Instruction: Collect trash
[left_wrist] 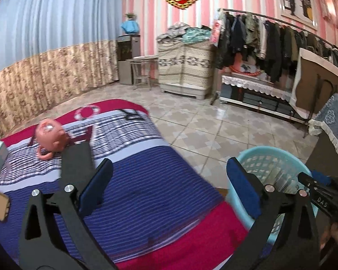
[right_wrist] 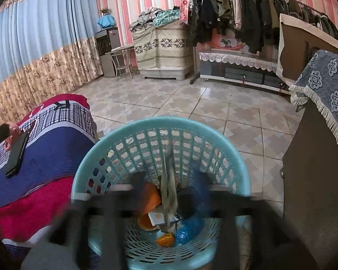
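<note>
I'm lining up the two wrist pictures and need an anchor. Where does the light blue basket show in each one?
Left wrist: the light blue basket sits at lower right, partly behind the left gripper's right finger, beside the striped bedspread.
Right wrist: the basket fills the lower centre, seen from above, with orange peel inside.
Shared landmark: the clothes rack along the pink striped wall.
</note>
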{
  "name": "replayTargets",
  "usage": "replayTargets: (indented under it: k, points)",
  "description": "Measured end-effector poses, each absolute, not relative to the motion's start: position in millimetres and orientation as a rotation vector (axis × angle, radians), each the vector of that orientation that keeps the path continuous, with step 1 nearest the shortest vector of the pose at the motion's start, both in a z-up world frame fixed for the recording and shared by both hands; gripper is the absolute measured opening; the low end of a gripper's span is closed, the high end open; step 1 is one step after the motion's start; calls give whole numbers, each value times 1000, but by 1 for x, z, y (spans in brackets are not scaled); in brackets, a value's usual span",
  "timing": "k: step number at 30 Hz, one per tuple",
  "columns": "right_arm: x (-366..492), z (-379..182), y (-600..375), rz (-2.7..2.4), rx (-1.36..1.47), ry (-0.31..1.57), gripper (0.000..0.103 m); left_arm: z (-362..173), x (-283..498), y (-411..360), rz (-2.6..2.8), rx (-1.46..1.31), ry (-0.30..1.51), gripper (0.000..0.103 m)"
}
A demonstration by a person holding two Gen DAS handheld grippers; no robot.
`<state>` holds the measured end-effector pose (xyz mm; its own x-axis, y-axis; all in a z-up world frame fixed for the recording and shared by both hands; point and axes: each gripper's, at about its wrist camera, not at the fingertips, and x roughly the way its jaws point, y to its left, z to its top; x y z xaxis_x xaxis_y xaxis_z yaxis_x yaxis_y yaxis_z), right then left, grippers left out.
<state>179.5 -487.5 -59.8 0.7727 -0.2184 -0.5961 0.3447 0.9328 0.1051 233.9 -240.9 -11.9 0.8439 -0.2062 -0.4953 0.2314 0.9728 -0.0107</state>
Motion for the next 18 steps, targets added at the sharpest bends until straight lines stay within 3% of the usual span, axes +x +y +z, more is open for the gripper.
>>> replayTargets:
  k: [3, 5, 8, 18]
  points:
    - [177, -56, -484, -300, 218, 592, 71, -10, 227, -217, -185, 55, 510, 97]
    - [176, -55, -482, -303, 216, 584, 85, -9, 222, -202, -157, 56, 508, 97]
    - [178, -52, -474, -312, 183, 579, 95, -7, 212, -176, -130, 47, 499, 97]
    - [172, -38, -435, -270, 101, 545, 98, 5, 152, -99, -23, 41, 432, 97]
